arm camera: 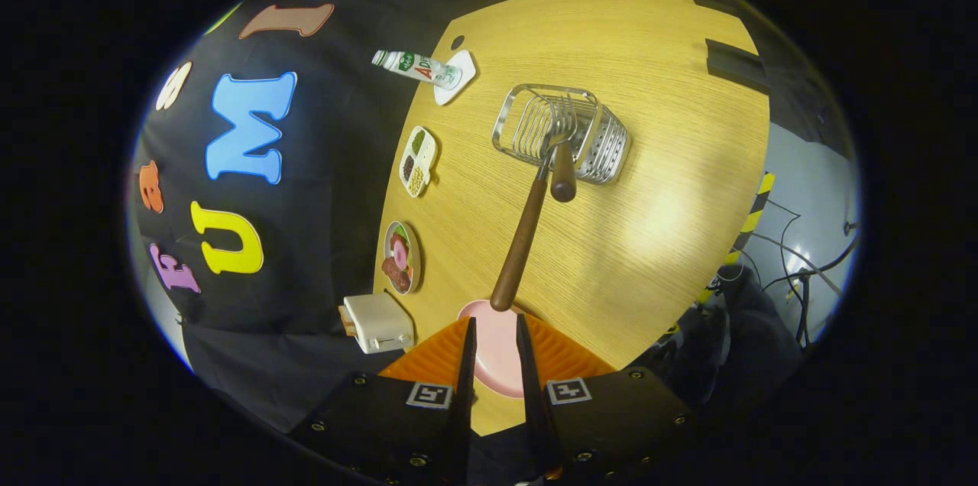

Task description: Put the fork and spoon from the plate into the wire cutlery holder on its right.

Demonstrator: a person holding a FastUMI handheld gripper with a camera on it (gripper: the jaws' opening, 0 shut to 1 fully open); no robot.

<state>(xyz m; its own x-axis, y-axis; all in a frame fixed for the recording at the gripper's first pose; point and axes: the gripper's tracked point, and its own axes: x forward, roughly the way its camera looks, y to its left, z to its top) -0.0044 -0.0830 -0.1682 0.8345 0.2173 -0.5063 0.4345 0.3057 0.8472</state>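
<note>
The wire cutlery holder point(588, 138) stands on the wooden table point(657, 241), well beyond my fingers. A fork point(527, 230) with a long brown wooden handle has its tines in the holder's mouth, and its handle reaches back to just ahead of my fingertips. A second brown handle point(564, 179), apparently the spoon's, sticks up out of the holder beside it. The pink plate point(497, 352) lies below me and shows in the gap between my fingers. My gripper point(495, 329) is open, with neither finger touching the fork's handle end.
Along the table's edge by the black cloth lie a bottle point(416, 67) on a white coaster, a small divided tray of beans point(418, 161), a plate of food point(400, 257) and a white toaster point(377, 322). Cables point(795, 264) run over the floor past the opposite edge.
</note>
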